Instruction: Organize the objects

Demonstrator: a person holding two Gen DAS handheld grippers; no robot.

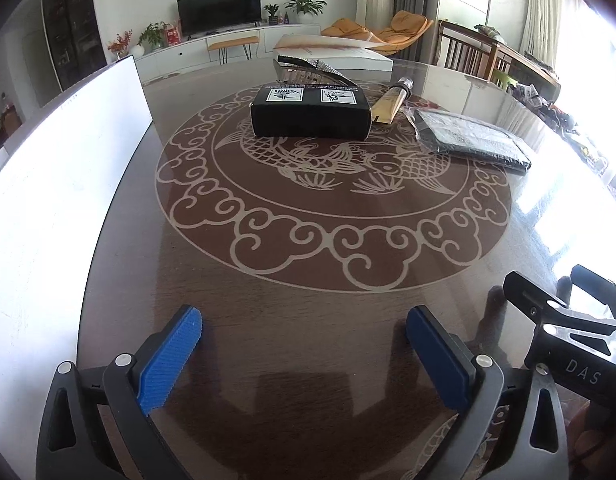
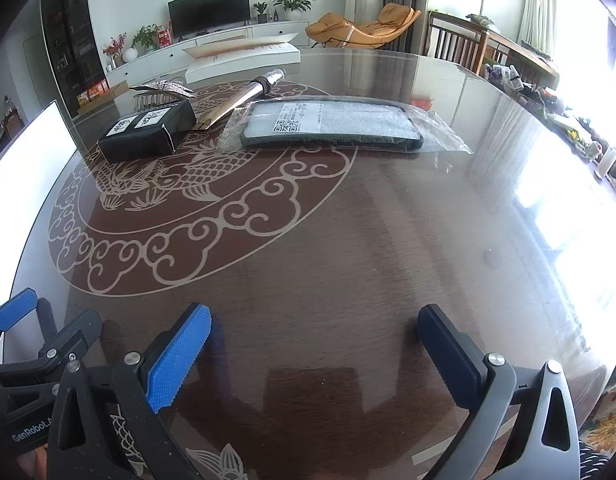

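Note:
A black box (image 1: 309,114) with white labels lies near the middle of the round table, also in the right wrist view (image 2: 148,132). Behind it sits a glittery silver item (image 1: 313,68) on a wire rack. A metal-tipped tube in a gold sleeve (image 1: 391,102) lies to its right. A flat dark item in a clear plastic bag (image 1: 469,138) lies further right (image 2: 331,126). My left gripper (image 1: 304,356) is open and empty above the near table edge. My right gripper (image 2: 313,354) is open and empty, beside the left one.
A white board (image 1: 56,184) stands along the table's left edge. A long white box (image 1: 335,54) lies at the far edge. The brown table (image 2: 347,240) has a glass top with a fish pattern. Wooden chairs (image 2: 459,44) and clutter stand on the right.

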